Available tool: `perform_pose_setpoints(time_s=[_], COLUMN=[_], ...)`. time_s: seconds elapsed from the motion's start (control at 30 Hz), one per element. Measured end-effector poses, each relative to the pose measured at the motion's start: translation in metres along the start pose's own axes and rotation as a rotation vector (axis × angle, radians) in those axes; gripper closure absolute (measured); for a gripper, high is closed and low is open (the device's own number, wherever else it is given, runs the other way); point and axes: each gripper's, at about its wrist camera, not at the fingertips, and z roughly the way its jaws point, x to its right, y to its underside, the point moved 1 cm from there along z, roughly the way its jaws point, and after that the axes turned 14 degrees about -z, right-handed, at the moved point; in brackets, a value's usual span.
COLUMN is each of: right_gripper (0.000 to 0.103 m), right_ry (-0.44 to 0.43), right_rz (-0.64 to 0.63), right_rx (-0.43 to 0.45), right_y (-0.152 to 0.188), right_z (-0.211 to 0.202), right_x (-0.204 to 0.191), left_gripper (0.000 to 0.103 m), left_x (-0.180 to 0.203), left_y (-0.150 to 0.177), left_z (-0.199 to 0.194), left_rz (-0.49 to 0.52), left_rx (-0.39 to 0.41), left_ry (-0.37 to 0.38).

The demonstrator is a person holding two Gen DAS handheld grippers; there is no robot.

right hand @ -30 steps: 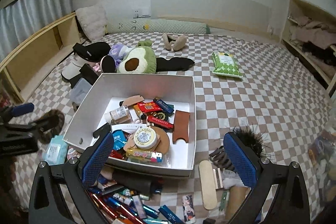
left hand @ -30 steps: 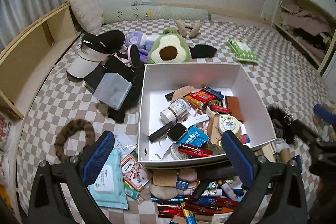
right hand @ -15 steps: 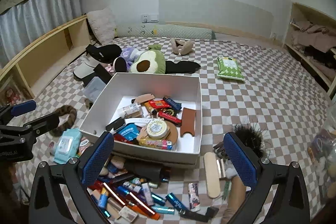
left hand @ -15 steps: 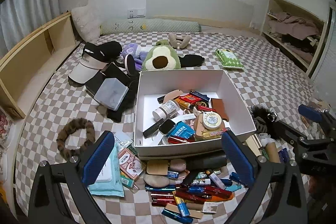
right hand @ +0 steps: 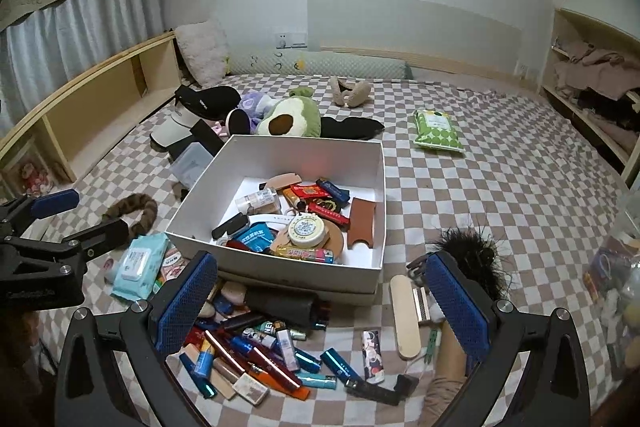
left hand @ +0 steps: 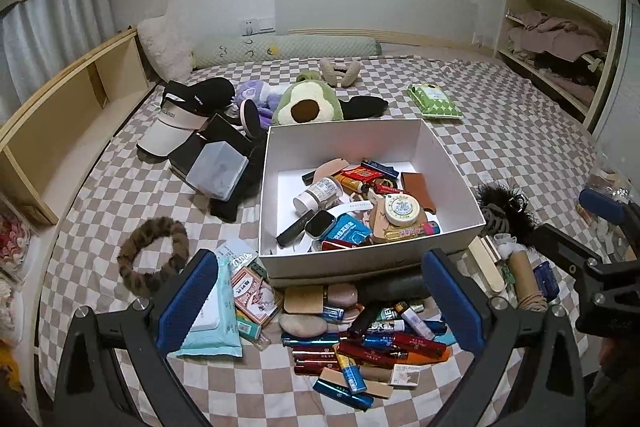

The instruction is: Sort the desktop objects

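A white open box (left hand: 452, 163) (right hand: 200, 189) on the checked bedspread holds several small items: a round tin (left hand: 401, 206) (right hand: 306, 228), a white bottle (left hand: 318, 191), a smartwatch (left hand: 320, 225), a brown leather piece (right hand: 361, 223). A pile of lighters, tubes and lipsticks (left hand: 372, 343) (right hand: 256, 355) lies on the bed in front of the box. My left gripper (left hand: 320, 301) is open and empty above the pile. My right gripper (right hand: 322, 305) is open and empty above the pile's right part.
Wet wipes pack (left hand: 216, 311) (right hand: 140, 265), card packs (left hand: 252, 289), furry brown hair ring (left hand: 154, 255), black feathery clip (left hand: 506, 205) (right hand: 474, 259), wooden stick (right hand: 404, 315). Caps (left hand: 188, 115), avocado plush (left hand: 306, 105) and a green tissue pack (left hand: 434, 101) lie behind the box. Wooden shelves line both sides.
Both grippers have pulled back and risen, so the box looks farther away and more of the pile in front of it shows. Both stay open and empty.
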Motion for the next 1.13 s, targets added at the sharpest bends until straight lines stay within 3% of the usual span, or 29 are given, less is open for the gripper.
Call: perform_pose_setpoints(time_s=[1.13], right_gripper=[0.000], right_ry=[0.004], right_rz=[-0.016], right_rx=[-0.019], right_y=[0.0046], right_z=[0.0007], right_x=[-0.0061], left_gripper=[0.000], left_x=[-0.0035], left_y=[0.0081], left_z=[-0.0065], left_rz=[0.018], left_rx=[-0.008], left_ry=[0.010])
